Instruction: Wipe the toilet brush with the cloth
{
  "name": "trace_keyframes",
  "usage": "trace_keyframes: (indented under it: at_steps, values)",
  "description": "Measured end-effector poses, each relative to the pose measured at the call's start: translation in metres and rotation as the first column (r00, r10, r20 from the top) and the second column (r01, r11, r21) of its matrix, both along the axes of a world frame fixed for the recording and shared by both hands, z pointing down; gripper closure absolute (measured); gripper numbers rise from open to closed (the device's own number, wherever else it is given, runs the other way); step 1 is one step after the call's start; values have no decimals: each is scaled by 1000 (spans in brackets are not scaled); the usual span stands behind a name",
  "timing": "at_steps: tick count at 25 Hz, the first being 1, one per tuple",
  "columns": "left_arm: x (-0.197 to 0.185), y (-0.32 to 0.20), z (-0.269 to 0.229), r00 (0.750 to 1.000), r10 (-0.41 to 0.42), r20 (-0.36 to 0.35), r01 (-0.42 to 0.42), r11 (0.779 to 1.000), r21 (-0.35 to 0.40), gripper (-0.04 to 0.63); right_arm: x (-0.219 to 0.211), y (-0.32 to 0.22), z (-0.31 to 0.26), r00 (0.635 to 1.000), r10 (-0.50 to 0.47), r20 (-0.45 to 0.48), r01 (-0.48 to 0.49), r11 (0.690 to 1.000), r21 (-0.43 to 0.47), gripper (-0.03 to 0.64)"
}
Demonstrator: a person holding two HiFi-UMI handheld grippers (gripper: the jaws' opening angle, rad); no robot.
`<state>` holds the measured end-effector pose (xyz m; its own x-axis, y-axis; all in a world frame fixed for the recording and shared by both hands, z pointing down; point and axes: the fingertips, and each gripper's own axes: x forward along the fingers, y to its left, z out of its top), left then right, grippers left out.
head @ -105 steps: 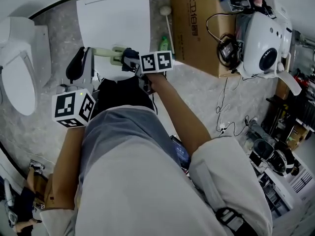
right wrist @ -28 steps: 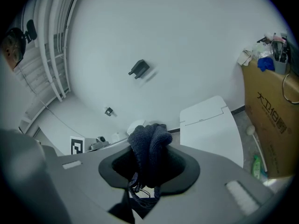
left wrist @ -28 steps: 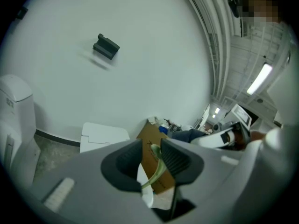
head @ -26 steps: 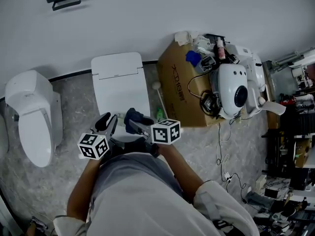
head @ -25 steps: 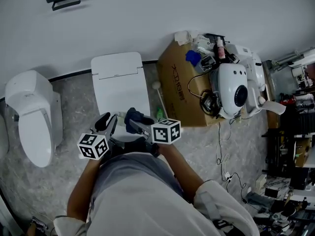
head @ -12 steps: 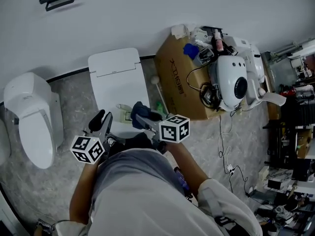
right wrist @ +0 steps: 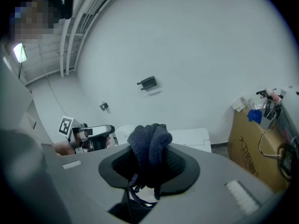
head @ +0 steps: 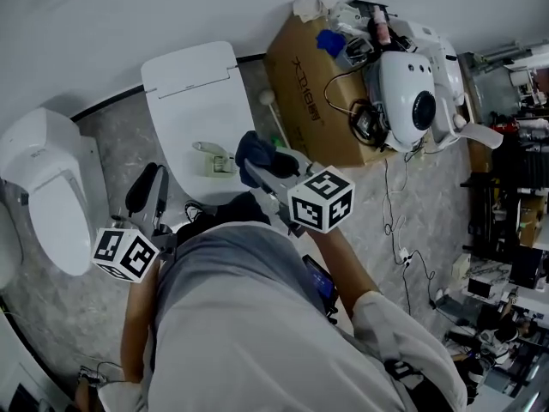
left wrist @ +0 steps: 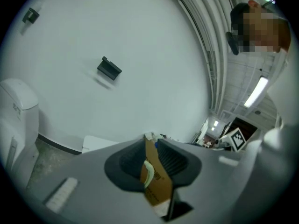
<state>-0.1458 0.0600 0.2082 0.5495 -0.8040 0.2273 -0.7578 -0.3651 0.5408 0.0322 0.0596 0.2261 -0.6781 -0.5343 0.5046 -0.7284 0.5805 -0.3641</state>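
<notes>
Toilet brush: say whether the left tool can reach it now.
Probably yes: the toilet brush lies uncovered on the closed toilet lid, nothing between it and the empty left tool, whose jaws are slightly apart. The right tool holds the cloth.

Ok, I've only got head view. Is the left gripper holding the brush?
Observer: No. The left gripper view shows the left gripper with a narrow gap between its jaws and nothing clamped.
Operator: Where's it aimed?
Observer: Through that gap you see the brush further off, with the box behind it.
Operator: And the cloth, properly gripped?
Observer: The right gripper view shows the right gripper shut on the cloth, which bunches up above the jaws.
</notes>
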Motion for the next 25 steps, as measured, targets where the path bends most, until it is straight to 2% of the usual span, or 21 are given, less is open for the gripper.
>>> trace_keyframes:
  at_steps: [8,16,25]
  values:
    - [-10,10,-26,997,-48,61,44,997,65,595,6,6,-37,997,28,-70,-16,986,168,506]
    - [-26,19,-41,976,-133,170,116,988,105,595,15,16,-50,995,81,-54,-68,976,208,508]
    - [-29,19,-49,968,-149,202,128,985,116,595,11,15,-54,994,87,-62,-72,975,212,511]
